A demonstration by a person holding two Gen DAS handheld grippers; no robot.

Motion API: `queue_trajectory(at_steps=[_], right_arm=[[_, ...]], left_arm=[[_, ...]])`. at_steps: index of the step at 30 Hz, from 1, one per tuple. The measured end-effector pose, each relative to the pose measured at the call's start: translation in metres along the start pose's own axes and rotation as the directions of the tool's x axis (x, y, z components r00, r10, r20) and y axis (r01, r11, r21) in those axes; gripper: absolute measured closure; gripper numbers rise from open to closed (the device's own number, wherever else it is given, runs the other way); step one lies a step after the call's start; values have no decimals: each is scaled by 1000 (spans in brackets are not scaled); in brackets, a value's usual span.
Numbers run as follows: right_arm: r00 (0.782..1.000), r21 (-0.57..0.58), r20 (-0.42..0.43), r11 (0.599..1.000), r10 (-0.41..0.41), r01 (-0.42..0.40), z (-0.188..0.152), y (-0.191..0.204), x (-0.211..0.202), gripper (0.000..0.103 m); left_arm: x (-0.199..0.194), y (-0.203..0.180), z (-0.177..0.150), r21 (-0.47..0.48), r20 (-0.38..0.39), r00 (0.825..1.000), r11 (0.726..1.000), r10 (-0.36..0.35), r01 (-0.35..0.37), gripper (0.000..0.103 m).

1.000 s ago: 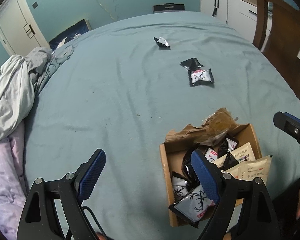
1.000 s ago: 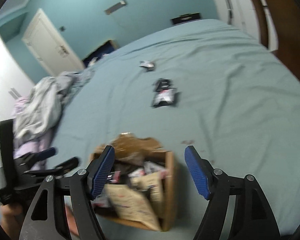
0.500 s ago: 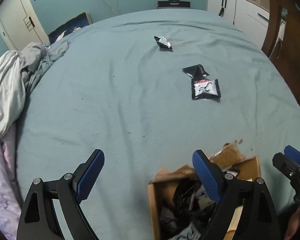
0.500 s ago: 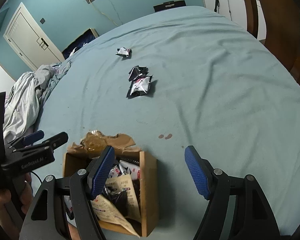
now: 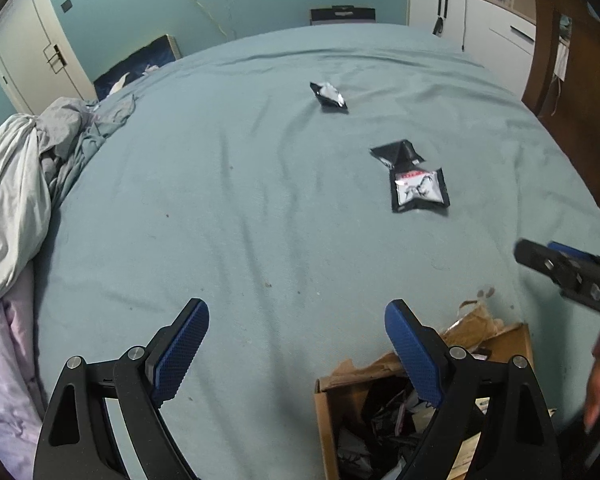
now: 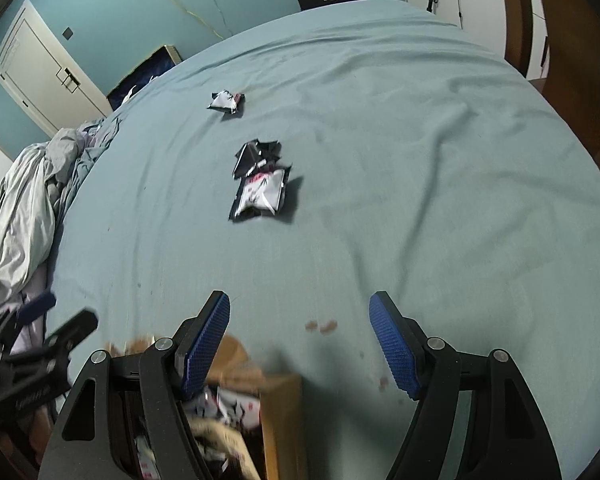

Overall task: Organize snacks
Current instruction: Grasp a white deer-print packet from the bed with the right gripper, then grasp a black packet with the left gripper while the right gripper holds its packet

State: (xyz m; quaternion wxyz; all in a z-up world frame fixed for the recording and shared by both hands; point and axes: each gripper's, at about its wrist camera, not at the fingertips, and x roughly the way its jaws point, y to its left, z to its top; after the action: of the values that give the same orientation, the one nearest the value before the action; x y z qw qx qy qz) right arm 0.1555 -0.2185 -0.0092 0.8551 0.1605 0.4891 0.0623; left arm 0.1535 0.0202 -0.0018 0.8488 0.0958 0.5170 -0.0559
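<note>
- Bed [image 5: 260,184]: a wide teal sheet carries everything; crumpled bedding [image 5: 16,184] is heaped at its left edge.
- Cardboard box [image 5: 508,338]: sits at the near edge with torn flaps, already holding many snack packets.
- Left gripper [image 5: 296,354]: jaws wide apart and empty, hovering over bare sheet just left of the box.
- Right gripper [image 6: 300,344]: jaws apart and empty, above the box's far right corner.
- Loose packets: a black-and-white packet [image 5: 419,190] touches a black packet [image 5: 397,153]; a third packet [image 5: 329,96] lies farther off. All are well apart from the box.
- Step in hand, as judged: reaching out for a loose packet. The next move calls for carrying one open gripper forward to the nearest packet, lowering its fingers astride it, then closing.
</note>
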Motion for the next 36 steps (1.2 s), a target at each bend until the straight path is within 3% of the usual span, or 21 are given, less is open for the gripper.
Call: queue_trajectory(at_steps=[8, 21, 26, 28, 29, 31, 36], right_arm=[[995, 0, -57, 996, 86, -87, 43, 5, 47, 31], [993, -30, -114, 998, 43, -47, 88, 23, 128, 31], [986, -115, -163, 993, -17, -2, 90, 35, 150, 31], [989, -101, -150, 995, 7, -22, 90, 32, 147, 52], [989, -85, -147, 995, 30, -42, 90, 29, 146, 76], [985, -49, -159, 995, 75, -83, 89, 21, 146, 77], [985, -36, -143, 994, 99, -106, 85, 13, 132, 84]], left_arm=[[-2, 0, 6, 5, 22, 1000, 1000, 1, -1, 12], [11, 8, 9, -28, -5, 1000, 999, -18, 18, 11], [16, 12, 9, -40, -16, 1000, 999, -19, 19, 11], [17, 12, 10, -42, -20, 1000, 999, -21, 20, 11], [18, 12, 10, -40, -20, 1000, 999, -20, 19, 11], [18, 11, 9, -32, -19, 1000, 999, -10, 9, 12], [16, 13, 6, -36, -10, 1000, 999, 7, -7, 11]])
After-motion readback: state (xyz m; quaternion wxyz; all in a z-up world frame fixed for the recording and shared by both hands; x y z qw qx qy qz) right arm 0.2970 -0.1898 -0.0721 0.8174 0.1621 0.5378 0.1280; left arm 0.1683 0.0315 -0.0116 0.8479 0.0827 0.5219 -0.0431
